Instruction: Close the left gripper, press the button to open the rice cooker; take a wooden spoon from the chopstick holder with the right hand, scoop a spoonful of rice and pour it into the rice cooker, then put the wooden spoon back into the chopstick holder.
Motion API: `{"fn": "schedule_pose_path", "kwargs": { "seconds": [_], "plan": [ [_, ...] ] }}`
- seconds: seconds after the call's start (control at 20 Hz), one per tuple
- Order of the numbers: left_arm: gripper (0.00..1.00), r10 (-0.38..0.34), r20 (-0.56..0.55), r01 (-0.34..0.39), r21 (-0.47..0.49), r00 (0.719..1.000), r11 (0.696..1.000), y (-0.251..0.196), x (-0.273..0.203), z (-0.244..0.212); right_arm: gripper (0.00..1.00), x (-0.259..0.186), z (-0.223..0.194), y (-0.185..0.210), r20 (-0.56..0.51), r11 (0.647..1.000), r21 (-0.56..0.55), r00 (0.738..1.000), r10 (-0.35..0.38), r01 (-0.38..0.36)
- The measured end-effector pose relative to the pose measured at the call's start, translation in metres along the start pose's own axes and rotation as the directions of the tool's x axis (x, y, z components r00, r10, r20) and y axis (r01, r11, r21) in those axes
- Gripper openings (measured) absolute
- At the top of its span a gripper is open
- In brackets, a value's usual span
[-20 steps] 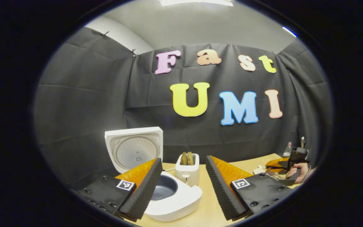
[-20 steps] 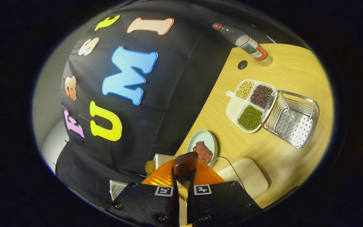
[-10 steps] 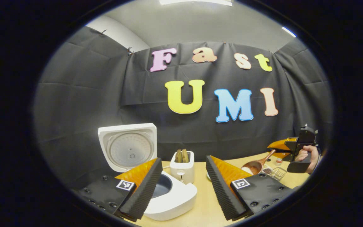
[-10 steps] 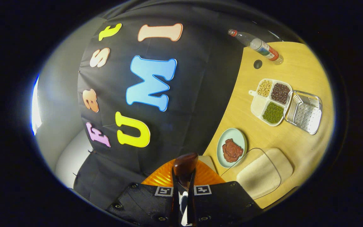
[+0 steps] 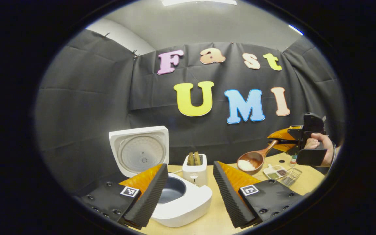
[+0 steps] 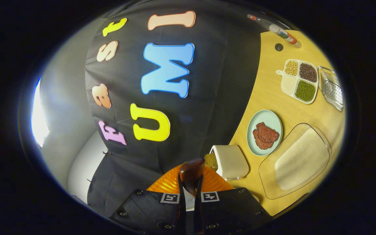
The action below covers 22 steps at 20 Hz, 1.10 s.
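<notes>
The right gripper (image 5: 277, 142) clamps the wooden spoon (image 5: 252, 159), rice in its bowl; the left gripper (image 5: 190, 189) gapes empty, the rice cooker (image 5: 178, 202) lying open just beyond its fingers.

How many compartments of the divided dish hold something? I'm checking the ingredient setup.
4. On the divided dish: pale beans nearest the handle, dark beans beside them, green beans below those, and a whitish fill in the fourth.
</notes>
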<state>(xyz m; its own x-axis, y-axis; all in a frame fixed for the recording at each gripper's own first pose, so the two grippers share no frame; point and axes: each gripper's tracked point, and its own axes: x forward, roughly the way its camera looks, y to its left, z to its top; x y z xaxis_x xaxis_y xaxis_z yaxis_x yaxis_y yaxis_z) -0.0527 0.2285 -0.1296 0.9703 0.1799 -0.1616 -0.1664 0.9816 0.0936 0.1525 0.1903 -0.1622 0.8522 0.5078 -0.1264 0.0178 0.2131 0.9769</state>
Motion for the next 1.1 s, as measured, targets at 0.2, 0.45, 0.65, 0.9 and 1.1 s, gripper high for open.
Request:
{"fn": "schedule_pose_path", "kwargs": {
  "seconds": [0.2,0.45,0.65,0.9,1.1],
  "plan": [
    [0.99,0.020,0.004,-0.020,-0.010,1.000,1.000,0.017,-0.005,-0.001,0.09,0.027,-0.026,0.009,-0.054,1.000,-0.013,0.998,0.016,-0.017],
    [0.99,0.038,-0.014,-0.039,-0.062,0.999,0.997,0.035,-0.009,-0.010,0.10,0.053,-0.062,0.023,-0.121,0.999,-0.045,0.992,0.024,-0.030],
    [0.93,0.049,-0.015,-0.050,-0.045,0.999,0.998,0.049,-0.018,-0.014,0.10,0.074,-0.088,0.030,-0.160,0.997,-0.062,0.987,0.028,-0.039],
    [0.95,0.078,-0.024,-0.080,-0.061,0.997,0.995,0.068,-0.025,-0.023,0.10,0.100,-0.118,0.033,-0.205,0.994,-0.105,0.979,0.015,-0.037],
    [0.96,0.104,-0.027,-0.106,-0.077,0.994,0.991,0.080,-0.030,-0.028,0.10,0.127,-0.145,0.031,-0.247,0.983,-0.182,0.969,-0.011,-0.035]
  ]
}}
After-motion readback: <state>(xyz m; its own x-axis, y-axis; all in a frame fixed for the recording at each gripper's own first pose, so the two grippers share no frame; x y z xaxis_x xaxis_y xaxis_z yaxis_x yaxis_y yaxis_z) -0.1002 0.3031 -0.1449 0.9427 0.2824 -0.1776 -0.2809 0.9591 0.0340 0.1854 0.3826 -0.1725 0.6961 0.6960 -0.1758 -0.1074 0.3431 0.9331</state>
